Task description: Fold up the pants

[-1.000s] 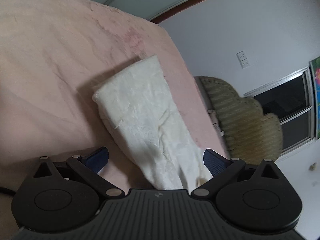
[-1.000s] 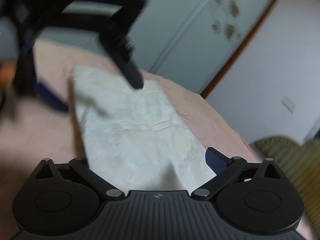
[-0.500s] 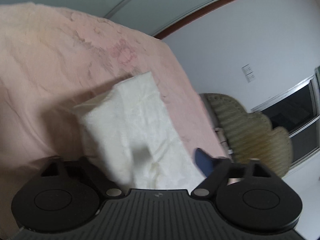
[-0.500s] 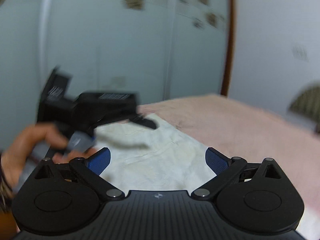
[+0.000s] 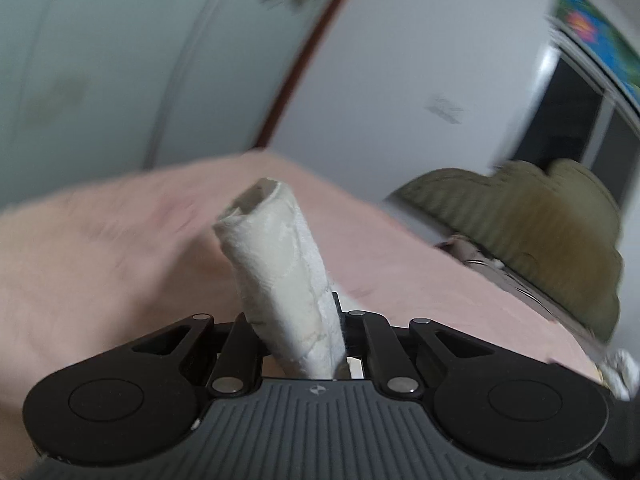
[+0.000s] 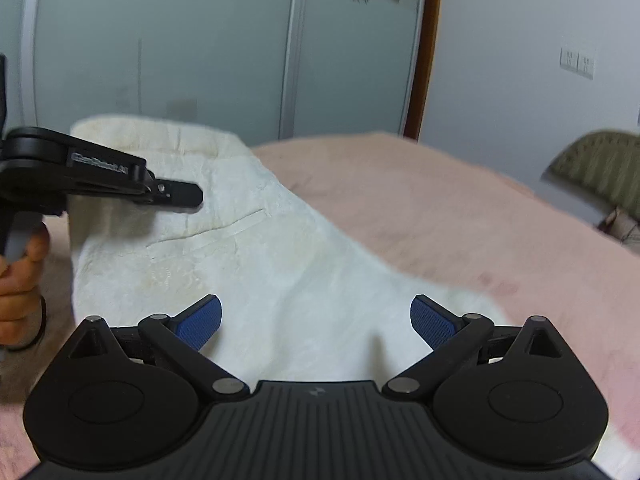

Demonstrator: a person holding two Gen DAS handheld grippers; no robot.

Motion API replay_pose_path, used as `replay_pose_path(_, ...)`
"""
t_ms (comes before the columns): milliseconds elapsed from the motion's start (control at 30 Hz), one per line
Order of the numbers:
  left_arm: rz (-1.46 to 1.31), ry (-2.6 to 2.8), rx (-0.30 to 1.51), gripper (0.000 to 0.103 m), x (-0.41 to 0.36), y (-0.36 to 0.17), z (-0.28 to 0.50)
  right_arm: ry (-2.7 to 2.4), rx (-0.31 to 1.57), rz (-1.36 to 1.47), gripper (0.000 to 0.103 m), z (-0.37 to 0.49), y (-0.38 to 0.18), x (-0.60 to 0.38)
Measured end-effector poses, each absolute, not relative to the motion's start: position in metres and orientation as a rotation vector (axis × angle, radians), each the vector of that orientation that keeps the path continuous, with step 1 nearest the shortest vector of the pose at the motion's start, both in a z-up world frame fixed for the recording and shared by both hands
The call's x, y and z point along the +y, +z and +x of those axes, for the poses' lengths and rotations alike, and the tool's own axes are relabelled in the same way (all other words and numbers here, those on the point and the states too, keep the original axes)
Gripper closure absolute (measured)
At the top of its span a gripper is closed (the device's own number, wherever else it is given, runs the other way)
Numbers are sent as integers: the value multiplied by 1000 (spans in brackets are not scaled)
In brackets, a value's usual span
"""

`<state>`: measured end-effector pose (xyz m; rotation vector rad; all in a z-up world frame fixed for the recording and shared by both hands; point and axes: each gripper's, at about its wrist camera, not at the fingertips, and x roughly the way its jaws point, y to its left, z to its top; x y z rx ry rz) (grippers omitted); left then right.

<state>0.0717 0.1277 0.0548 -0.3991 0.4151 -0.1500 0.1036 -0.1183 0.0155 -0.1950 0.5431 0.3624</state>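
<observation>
The white pants (image 6: 248,256) lie on a pink bed (image 6: 460,220). My left gripper (image 5: 296,320) is shut on the waistband end of the pants (image 5: 280,264), which stands up bunched between its fingers. In the right wrist view the left gripper (image 6: 176,194) shows at the left, holding that end lifted off the bed. My right gripper (image 6: 316,320) is open, its blue pads (image 6: 200,320) just above the near part of the pants, holding nothing.
An olive wicker chair (image 5: 540,232) stands beside the bed on the right. Pale wardrobe doors (image 6: 200,48) and a white wall with sockets (image 6: 576,62) are behind the bed. A window (image 5: 580,120) is at the far right.
My left gripper has closed on the waistband end of the pants and raised it. My right gripper has stayed open and now points lower, over the pants.
</observation>
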Motion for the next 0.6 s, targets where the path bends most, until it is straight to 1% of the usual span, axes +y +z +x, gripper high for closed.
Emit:
replay_pose_path(100, -318, -234, 353, 92, 93, 76, 52, 392, 499, -226, 1, 95, 27, -129)
replay_pose_path(233, -236, -337, 318, 91, 42, 87, 30, 474, 416, -245, 1, 78, 40, -145)
replay_pose_path(400, -205, -460, 355, 89, -11, 81, 22, 519, 387, -262, 1, 63, 44, -172)
replay_pose_path(600, -139, -566, 386, 86, -75, 70, 20, 502, 380, -153, 1, 40, 41, -231)
